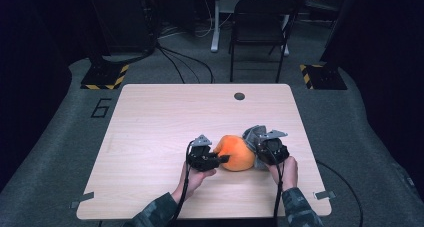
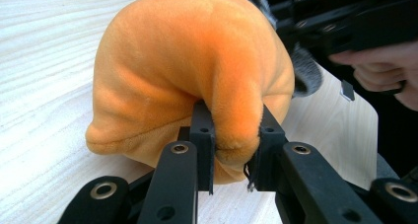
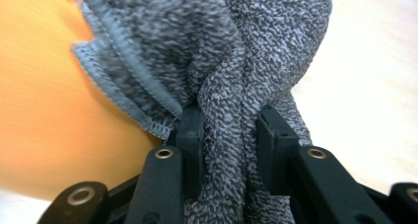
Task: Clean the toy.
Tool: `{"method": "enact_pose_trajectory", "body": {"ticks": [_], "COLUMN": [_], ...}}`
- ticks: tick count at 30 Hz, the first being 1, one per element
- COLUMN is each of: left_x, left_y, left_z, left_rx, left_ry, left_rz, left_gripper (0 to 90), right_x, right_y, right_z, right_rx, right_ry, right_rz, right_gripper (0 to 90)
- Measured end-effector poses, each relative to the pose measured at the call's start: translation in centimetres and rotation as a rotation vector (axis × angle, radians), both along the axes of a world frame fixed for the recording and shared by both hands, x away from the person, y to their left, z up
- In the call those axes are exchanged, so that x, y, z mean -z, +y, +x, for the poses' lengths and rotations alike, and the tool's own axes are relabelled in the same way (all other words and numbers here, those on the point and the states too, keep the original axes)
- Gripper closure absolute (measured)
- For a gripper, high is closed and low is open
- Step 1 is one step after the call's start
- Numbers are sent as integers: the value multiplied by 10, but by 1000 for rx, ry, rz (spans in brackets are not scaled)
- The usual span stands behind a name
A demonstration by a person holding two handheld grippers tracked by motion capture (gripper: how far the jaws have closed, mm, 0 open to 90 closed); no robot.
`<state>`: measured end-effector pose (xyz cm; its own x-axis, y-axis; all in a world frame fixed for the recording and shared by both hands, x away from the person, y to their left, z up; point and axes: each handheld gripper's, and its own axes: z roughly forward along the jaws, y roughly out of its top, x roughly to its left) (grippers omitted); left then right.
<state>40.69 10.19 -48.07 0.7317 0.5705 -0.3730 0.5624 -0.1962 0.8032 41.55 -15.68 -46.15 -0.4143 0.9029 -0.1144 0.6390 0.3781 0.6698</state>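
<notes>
Orange plush toy [image 1: 235, 153], one in number, rests on the wooden surface [image 1: 150, 132] between both hands. Left gripper [image 1: 223, 159], held level and pointing right, clamps a fold of the plush. Right gripper [image 1: 256, 148], angled inward, has its jaws clenched on one grey cloth [image 1: 251, 135] lying against the toy.

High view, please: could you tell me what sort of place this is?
Probably a lab or recording studio: a bare wooden table, hazard-striped stand bases, loose floor cables and a folding chair on grey carpet.

Black folding chair [image 1: 260, 24] beyond the wooden table [image 1: 160, 122], floor cables [image 1: 185, 62].
</notes>
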Motion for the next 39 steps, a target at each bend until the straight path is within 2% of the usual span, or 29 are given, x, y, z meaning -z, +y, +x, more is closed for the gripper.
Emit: {"method": "enact_pose_trajectory", "body": {"ticks": [2,6,8,10,12,13,15,18,19,21,22,24,27,29,32,36,39], "left_x": [0,0,0,0,0,0,0,0,0,1,1,2,2,2,1,1,1], "left_y": [0,1,2,2,2,2,2,2,3,3,2,1,2,1,1,1,1], "left_z": [0,0,1,1,1,1,1,2,2,2,2,1,2,2,1,2,1], "left_rx": [-1,-4,-7,-6,-7,-7,-6,-6,-3,-4,-2,-1,-1,-1,-1,1,0], "left_ry": [2,1,-1,2,0,-1,-1,3,-3,4,4,-1,0,-1,3,-1,-1], "left_rz": [0,2,-2,1,-2,0,0,1,5,7,8,5,4,3,2,4,7], "left_gripper": [761,761,761,761,761,761,761,761,761,761,760,760,759,759,760,760,760], "right_x": [9,28,24,10,-11,-22,-44,-54,-51,-41,-36,-32,-28,-23,-15,4,18], "right_y": [-3,-9,-12,-16,-16,-13,0,24,32,42,41,31,21,15,6,-3,-4], "right_z": [4,12,13,9,2,-4,-16,-27,-29,-28,-25,-20,-16,-12,-7,1,6], "right_rx": [20,23,34,47,34,21,-49,-136,-158,-156,-150,-138,-105,-80,-37,16,23], "right_ry": [31,98,87,54,0,-42,-124,-162,-155,-143,-133,-108,-97,-75,-45,9,46], "right_rz": [-15,-33,-23,4,48,78,124,105,81,27,34,79,56,67,46,14,-11], "right_gripper": [673,672,672,673,672,672,672,671,671,670,669,665,664,665,666,667,667]}}
